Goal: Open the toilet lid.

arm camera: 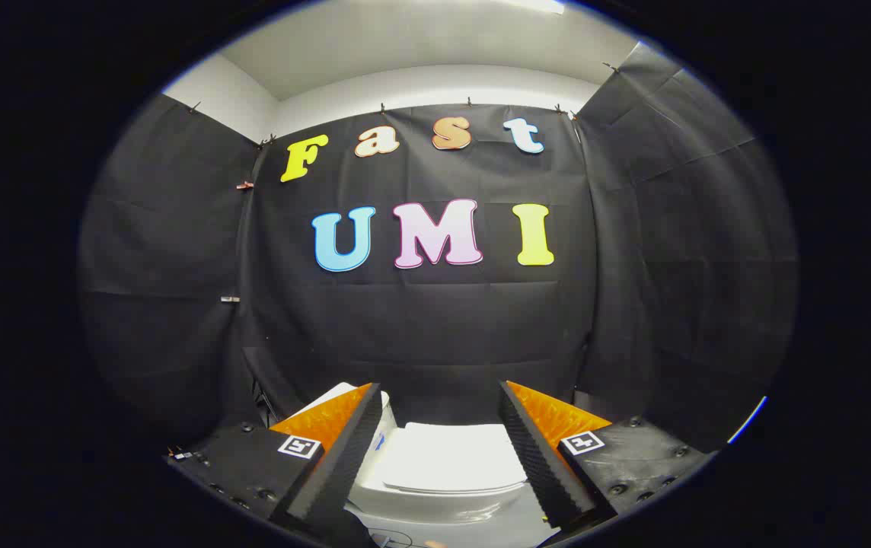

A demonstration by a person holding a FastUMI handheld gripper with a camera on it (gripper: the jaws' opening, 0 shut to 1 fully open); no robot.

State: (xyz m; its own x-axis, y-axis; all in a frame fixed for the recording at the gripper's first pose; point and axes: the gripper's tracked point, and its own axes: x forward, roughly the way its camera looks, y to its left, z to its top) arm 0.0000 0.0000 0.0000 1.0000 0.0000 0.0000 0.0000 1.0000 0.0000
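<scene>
Gripper (441, 392) held high, fingers spread wide apart, nothing between the pads, nothing touched. Below and beyond the fingertips, framed in the gap between them: white toilet (435, 498), seen from above and in front. Toilet lid (457, 457) is down, lying flat on the bowl. Its long axis runs away from the gripper toward the black cloth wall (420, 327); rounded front edge faces the gripper, hinge end toward the wall. A white rounded item (384, 411), unclear what, shows just behind the left finger. Grey floor (515, 525) beside the bowl.
</scene>
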